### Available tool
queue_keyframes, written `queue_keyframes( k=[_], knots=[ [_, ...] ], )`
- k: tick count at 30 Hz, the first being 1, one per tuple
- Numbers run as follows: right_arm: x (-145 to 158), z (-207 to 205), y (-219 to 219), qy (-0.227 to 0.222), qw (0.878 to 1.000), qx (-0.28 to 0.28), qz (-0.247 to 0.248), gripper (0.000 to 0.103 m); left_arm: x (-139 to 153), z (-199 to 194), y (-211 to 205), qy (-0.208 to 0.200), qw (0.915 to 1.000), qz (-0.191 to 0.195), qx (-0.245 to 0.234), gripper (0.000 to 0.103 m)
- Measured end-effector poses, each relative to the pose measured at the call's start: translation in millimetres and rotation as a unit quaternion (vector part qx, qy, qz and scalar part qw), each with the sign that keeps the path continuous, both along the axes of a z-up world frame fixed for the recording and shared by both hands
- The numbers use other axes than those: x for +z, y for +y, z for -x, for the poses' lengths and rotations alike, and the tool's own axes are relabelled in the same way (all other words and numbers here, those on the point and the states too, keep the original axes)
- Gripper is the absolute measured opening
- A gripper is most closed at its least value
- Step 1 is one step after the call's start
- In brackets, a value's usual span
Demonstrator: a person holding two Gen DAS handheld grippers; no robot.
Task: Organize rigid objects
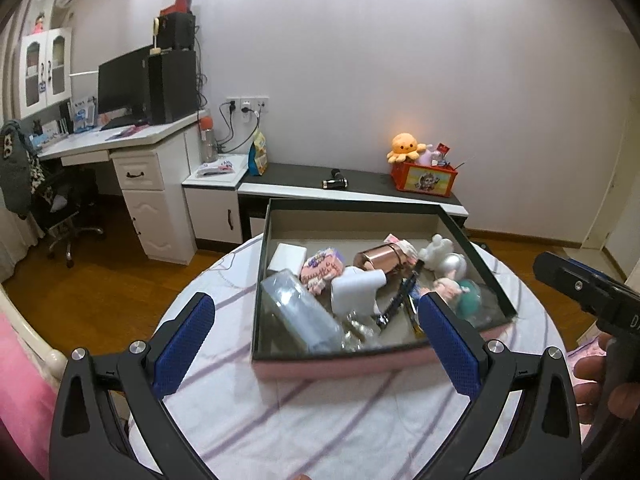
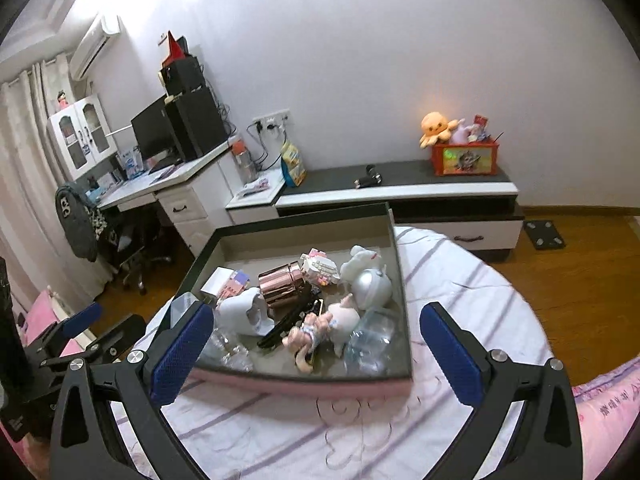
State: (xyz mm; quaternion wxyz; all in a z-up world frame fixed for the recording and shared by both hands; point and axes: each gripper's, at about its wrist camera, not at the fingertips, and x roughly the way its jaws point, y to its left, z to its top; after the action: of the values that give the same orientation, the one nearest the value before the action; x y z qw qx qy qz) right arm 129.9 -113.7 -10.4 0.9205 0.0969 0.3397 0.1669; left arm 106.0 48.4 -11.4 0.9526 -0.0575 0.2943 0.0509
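A shallow box (image 1: 340, 366) with a pink outer wall and dark rim sits on a round table with a striped cloth (image 1: 288, 420). It holds several items: a rose-gold can (image 1: 378, 261), a white holder (image 1: 356, 286), a clear bottle (image 1: 296, 314), a pink block toy (image 1: 322, 268), a black tool (image 1: 396, 300), white and silver figures (image 1: 444, 258). The box also shows in the right wrist view (image 2: 304, 382), with the can (image 2: 282, 282) and a doll (image 2: 320, 330). My left gripper (image 1: 316, 344) and right gripper (image 2: 316, 350) are open and empty, hovering before the box's near wall.
A low dark-topped cabinet (image 1: 360, 184) stands behind the table, with a red toy crate (image 1: 426, 178) and an orange plush (image 1: 404, 146). A white desk (image 1: 120, 140) with monitor and a chair (image 1: 60, 208) are at the left. The right gripper's body (image 1: 588, 292) shows at the right edge.
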Motion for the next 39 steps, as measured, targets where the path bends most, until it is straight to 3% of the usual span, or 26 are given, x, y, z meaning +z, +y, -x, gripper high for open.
queue_keyframes(
  k=[9,19,39],
  knots=[
    [10.6,62.8,-8.4,-0.020,0.999,-0.022,0.026,0.103,14.7,57.7,-9.2,-0.021,0.9997,-0.006,0.006,0.103],
    [13.7,115.6,-7.9,-0.029,0.998,-0.022,0.044,0.103,13.5,108.7,-17.6,-0.016,0.9998,-0.004,0.006,0.103],
    [29.7,162.0,0.7,-0.053,0.997,-0.018,0.055,0.103,31.1,159.1,-21.7,-0.044,0.9989,0.012,0.009,0.103]
  ],
)
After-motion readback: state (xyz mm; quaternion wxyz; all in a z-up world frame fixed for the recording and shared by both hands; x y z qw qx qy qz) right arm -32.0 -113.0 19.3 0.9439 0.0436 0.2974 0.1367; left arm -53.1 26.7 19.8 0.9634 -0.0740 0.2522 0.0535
